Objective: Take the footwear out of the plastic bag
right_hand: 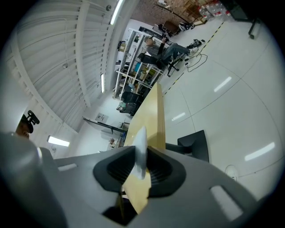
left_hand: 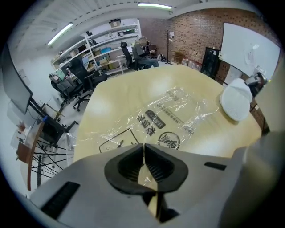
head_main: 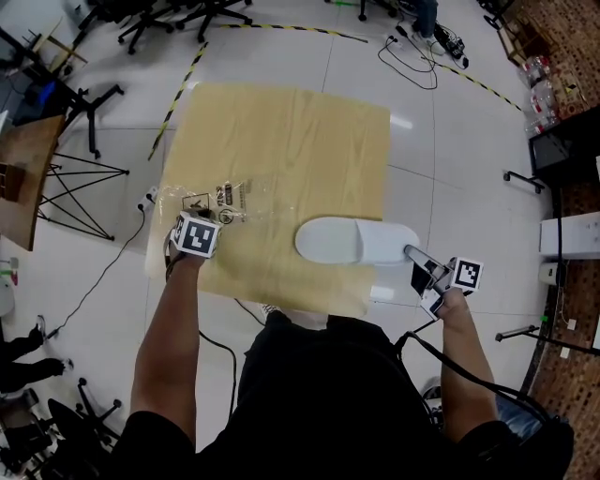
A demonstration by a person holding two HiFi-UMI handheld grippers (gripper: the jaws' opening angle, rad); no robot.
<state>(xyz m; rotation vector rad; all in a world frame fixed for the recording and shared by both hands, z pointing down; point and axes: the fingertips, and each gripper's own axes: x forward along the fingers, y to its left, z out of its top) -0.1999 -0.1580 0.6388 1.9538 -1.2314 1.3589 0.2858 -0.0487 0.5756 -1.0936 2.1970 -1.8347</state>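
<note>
Head view shows a pale wood table (head_main: 281, 131) on a glossy white floor (head_main: 450, 141), with chairs (head_main: 178, 14) along the top edge and striped tape (head_main: 173, 103) at upper left. Jaws of the left gripper (left_hand: 143, 153) are clenched on the edge of the clear bag (head_main: 220, 199), left of centre. The right gripper (head_main: 417, 255) grasps the rim of the white slipper (head_main: 356, 241), which lies lower right on the table.

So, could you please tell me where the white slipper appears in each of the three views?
Head view: the white closed-toe slipper lies right of centre on the pale wooden table, its right end in the right tongs.
Left gripper view: upper right, beyond the clear plastic bag pinched by the left tongs.
Right gripper view: only its white edge, clamped between the tongs.
Shared landmark: that table, seen in all three.
</note>
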